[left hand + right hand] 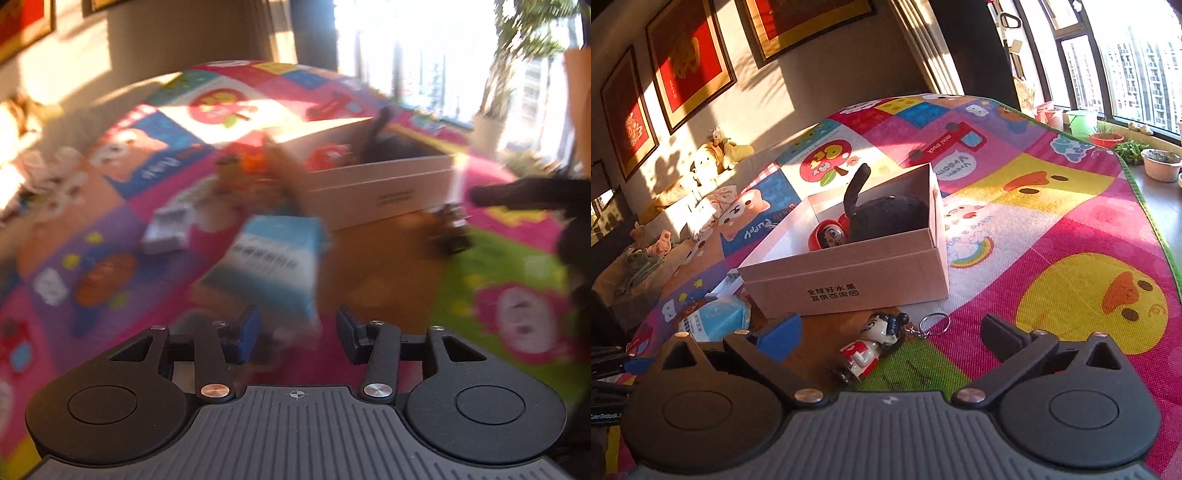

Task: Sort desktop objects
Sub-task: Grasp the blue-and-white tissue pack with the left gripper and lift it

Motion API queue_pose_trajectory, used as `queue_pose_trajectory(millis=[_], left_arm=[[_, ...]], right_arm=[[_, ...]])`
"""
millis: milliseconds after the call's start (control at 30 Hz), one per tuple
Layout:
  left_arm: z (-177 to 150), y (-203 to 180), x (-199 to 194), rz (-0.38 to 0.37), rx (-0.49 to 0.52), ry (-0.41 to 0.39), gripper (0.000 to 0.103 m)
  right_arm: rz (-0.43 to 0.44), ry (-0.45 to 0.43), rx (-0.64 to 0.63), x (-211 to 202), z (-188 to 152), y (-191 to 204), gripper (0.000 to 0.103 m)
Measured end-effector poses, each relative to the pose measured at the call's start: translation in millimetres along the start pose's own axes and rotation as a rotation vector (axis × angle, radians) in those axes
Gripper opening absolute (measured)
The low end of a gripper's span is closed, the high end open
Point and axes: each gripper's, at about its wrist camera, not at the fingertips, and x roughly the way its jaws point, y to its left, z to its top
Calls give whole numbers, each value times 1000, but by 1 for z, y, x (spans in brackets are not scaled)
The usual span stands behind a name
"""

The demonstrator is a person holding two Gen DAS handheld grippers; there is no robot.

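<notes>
The left tool (295,328) has its blue-padded fingers (246,334) parted with nothing pressed between them; a blurred light-blue and white soft packet (275,254) lies on the mat just ahead of the tips, not touched by either pad as far as the smeared view lets one tell. The right tool (892,332) is spread wide and released, its fingers well apart over a small figurine keychain with a white face, black hair buns and a red and white body (870,349), which lies on its side on the colourful cartoon-patterned play mat (1052,229); its metal ring (936,323) rests beside the head. Neither finger touches the figurine. Just beyond it stands an open white cardboard box with black printed characters on its front wall (849,284), holding a black plush toy with a raised tail (882,214) and a round red and white doll (829,236). The light-blue packet sits left of the box, near its front corner. A small white plastic piece (168,230) lies farther left in the left wrist view, its details blurred.
</notes>
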Motion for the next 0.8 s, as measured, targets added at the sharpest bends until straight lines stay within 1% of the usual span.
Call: queue_pose_trajectory(millis=[33,67,100,133,167,233,267,333,400,500,533,567,633,667,733,800], left_arm=[[2,-3,-4,-21,1,-23,66],[4,-5,-8,-15,13,-54,81],[8,-5,-10,10,32,-87,88],[11,-3,-10,42,52,-111,98],[14,1,-7,73,67,-118,98],[21,11,6,117,72,-91,98],[22,16,15,124,63,-74,98],[22,21,31,109,52,-44,98],[20,23,45,99,48,-21,98],[16,26,60,112,16,3,97],[14,27,61,120,0,1,90],[13,28,60,121,-16,-1,79],[12,27,51,130,-35,-12,73],[10,25,44,139,-39,-18,64],[5,23,28,157,-69,-31,63],[-3,23,13,146,-124,-37,64]], right_arm=[[22,29,-8,-2,-1,2,103],[49,66,-20,-3,-2,4,103],[82,113,-43,-5,-6,8,103],[108,148,-69,-7,-9,13,103],[128,172,-98,-9,-14,17,103],[144,192,-163,-15,-25,27,103],[143,197,-187,-16,-29,30,103],[137,212,-199,-14,-31,33,103],[137,230,-186,-11,-30,31,103],[137,237,-184,-9,-30,30,103],[135,237,-189,-10,-31,30,103],[132,238,-193,-9,-31,31,103],[129,241,-197,-9,-30,31,103],[122,240,-203,-10,-29,31,103],[98,211,-219,-11,-25,32,103],[81,178,-235,-11,-20,32,103]])
